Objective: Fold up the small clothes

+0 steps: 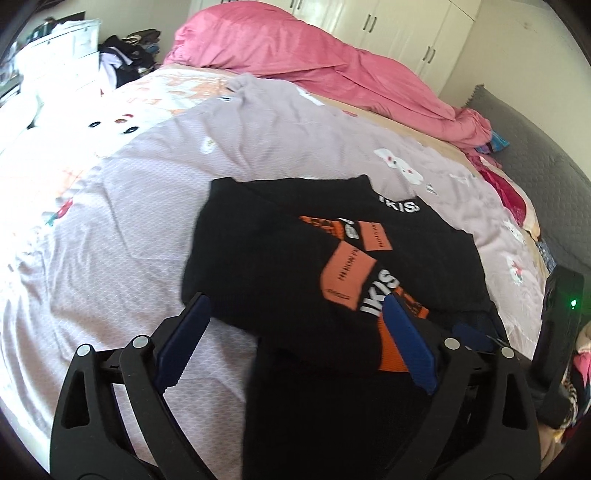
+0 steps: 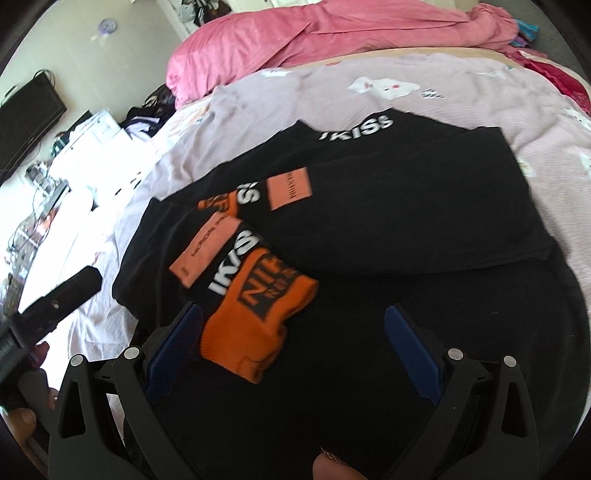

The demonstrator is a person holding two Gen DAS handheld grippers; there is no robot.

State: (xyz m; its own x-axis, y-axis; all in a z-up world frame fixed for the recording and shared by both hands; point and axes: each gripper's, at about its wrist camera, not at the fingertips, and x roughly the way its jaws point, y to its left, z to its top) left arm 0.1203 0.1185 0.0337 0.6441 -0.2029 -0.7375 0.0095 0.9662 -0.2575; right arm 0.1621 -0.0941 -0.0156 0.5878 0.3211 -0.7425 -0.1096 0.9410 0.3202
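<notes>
- Nearest thing in the left wrist view is the left gripper [image 1: 297, 325], fingers spread wide, nothing pinched. Its left blue pad [image 1: 183, 341] sits over bare sheet, the right one over the near edge of the garment.
- Right gripper [image 2: 293, 345] looks the same deal: blue pads well apart, not squeezing anything. An orange cuff [image 2: 255, 314] with black lettering lies just beside its left pad, between the two fingers.
- Black garment [image 1: 266, 251] is the thing getting folded. It's lying mostly flat on the bed, sleeves folded in across the front, so the orange patches and white lettering stack up near the middle. Its near hem runs under both grippers.
- Under it is a lilac sheet [image 1: 122, 206] with little white cartoon prints, a bit wrinkled.
- Farther back, a pink duvet [image 1: 314, 62] is bunched up along the far side of the bed.
- White wardrobe doors [image 1: 402, 26] stand behind the duvet at the far right.
- Far left there's a messy pile of clothes [image 1: 125, 55] off the bed.
- Dark screen [image 2: 27, 110] sits at the left by the wall in the right wrist view.
- Bit of a fingertip shows at the bottom edge of that view, blurry.
</notes>
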